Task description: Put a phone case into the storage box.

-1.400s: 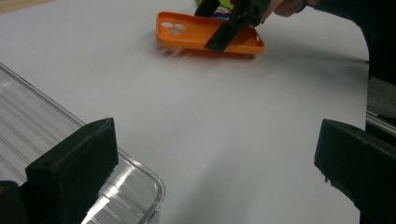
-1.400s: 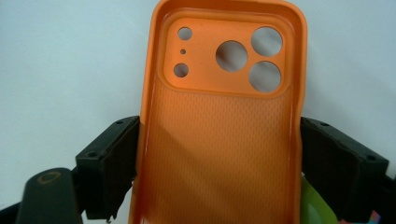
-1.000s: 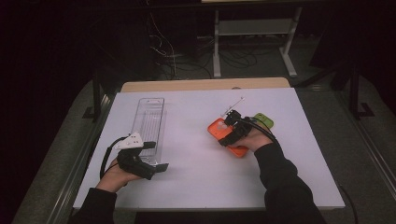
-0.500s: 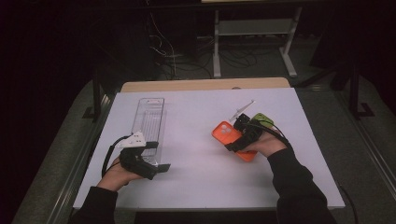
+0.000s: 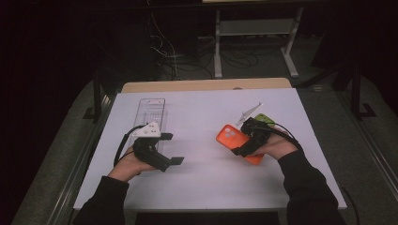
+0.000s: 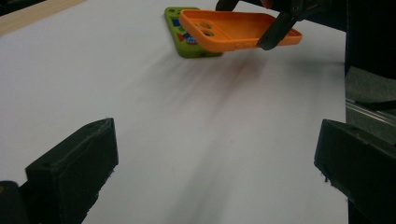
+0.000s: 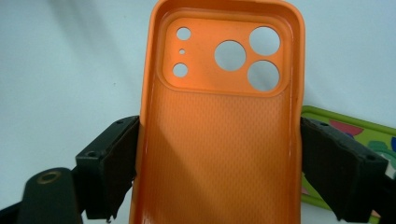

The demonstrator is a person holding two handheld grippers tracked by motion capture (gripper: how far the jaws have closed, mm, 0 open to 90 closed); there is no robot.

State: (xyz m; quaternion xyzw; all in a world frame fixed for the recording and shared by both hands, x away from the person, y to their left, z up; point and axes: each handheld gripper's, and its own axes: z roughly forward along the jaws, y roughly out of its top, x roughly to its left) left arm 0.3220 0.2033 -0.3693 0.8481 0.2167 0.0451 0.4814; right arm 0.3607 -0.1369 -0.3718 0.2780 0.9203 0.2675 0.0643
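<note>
Orange case (image 7: 219, 126) clamped across its width by right gripper (image 5: 248, 140), lifted off the white table (image 5: 206, 173) near the green case (image 6: 184, 35). Left gripper (image 5: 166, 149) spread, empty. Best kept level, squeeze steady, clear of green case.

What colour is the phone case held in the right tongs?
Orange: the phone case shows best in the right gripper view, clamped between the right tongs.
</note>
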